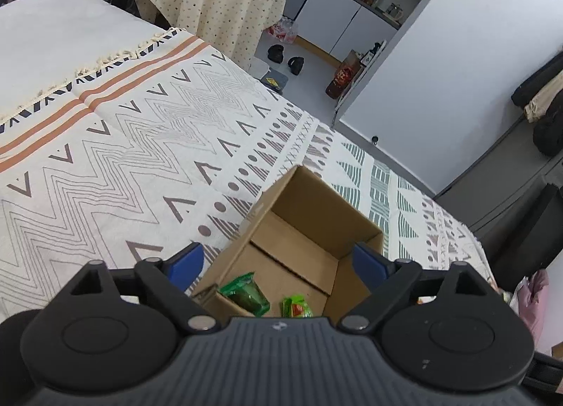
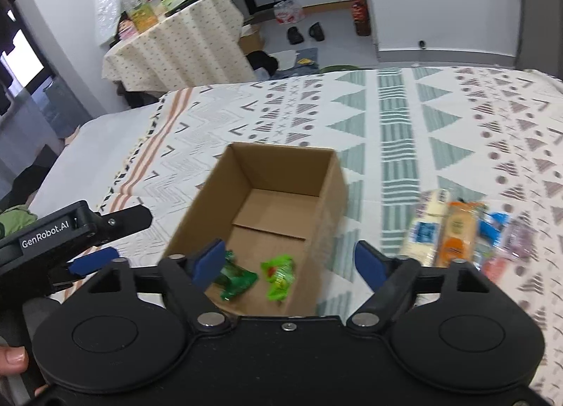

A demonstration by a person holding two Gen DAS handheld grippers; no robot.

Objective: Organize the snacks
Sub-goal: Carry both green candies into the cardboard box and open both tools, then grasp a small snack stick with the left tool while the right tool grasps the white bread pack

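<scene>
An open cardboard box [image 2: 327, 194] [image 1: 330, 208] sits on the patterned bedspread. Two green snack packets lie on its floor at the near end: a dark green one [image 2: 235, 277] [image 1: 246, 295] and a bright green one with red print [image 2: 279, 275] [image 1: 297, 306]. My right gripper [image 2: 290, 265] hovers open over the box's near end, nothing between its blue fingers. My left gripper [image 1: 278, 267] is open too, above the box's near corner; in the right wrist view it shows at the left [image 2: 81, 230]. A blurred pile of snacks [image 2: 454, 230], cream, orange, blue and pink packs, lies right of the box.
The patterned bedspread [image 2: 404, 124] covers the bed [image 1: 105, 159]. A round table with a dotted cloth [image 2: 176, 47] holds bottles behind the bed. Shoes [image 2: 306, 32] and bags lie on the floor beyond. A person's thumb [image 2: 12, 358] shows at the lower left.
</scene>
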